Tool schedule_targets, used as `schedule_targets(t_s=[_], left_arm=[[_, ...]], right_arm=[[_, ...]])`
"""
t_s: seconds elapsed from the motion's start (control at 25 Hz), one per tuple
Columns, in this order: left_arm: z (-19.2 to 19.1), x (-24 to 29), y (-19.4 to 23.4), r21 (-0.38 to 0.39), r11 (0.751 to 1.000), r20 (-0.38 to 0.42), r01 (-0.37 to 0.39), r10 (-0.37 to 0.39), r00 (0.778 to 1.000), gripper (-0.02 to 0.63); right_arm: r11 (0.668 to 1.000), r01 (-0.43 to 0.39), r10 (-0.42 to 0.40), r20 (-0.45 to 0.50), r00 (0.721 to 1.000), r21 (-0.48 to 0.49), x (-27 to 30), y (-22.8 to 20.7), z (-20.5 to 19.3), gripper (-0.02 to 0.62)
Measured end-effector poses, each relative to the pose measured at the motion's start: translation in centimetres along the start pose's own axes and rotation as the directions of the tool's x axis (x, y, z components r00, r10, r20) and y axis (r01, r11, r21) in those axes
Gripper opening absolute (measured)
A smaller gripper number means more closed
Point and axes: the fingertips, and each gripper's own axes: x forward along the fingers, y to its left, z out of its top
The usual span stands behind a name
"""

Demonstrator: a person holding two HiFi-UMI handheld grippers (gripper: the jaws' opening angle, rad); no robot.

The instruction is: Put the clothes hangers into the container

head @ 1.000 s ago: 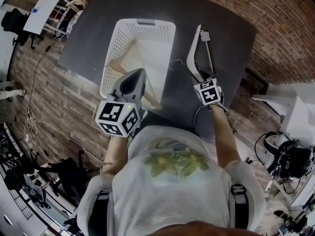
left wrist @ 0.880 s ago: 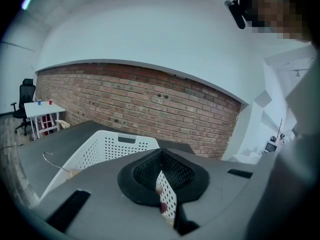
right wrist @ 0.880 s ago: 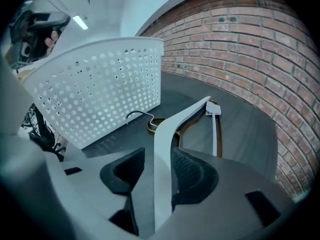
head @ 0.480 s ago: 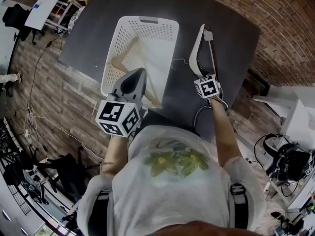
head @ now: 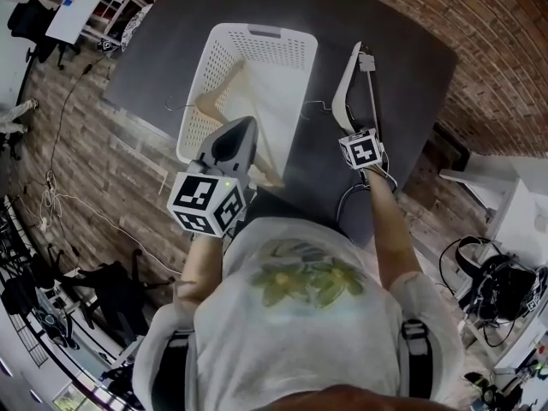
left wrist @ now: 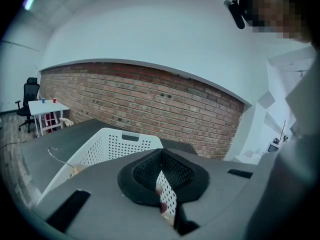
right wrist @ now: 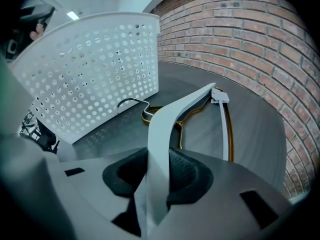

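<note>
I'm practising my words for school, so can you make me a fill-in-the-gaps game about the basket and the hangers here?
1. The basket has walls full of small ___.
2. The white hanger is ___ the basket, not inside it.
3. Next to it lies a thin wire hanger coloured ___.

Missing words: holes; outside; gold.

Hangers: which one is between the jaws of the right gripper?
The white plastic hanger; the jaws of the right gripper have just been closing on its arm. The gold wire hanger lies under it, the wooden hanger in the basket.
</note>
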Motion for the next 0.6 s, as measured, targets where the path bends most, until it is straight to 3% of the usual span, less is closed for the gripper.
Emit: schedule_targets(t_s=[0.36,0.6], left_arm=[[-0.3,-1.0,0.3,-0.015,1.0,0.013,-0.016,0.017,1.0,0.029],[-0.6,-1.8,0.4,-0.022,1.0,0.022,-0.02,0.02,1.0,0.029]], right_arm=[[1.0,0.019,-0.019,0.035,0.999,-0.007,-0.9,0.0,0.7,0.143],[0.994,-0.018,0.007,0.111,0.994,0.104,-2.5,-0.2,2.1,0.141]])
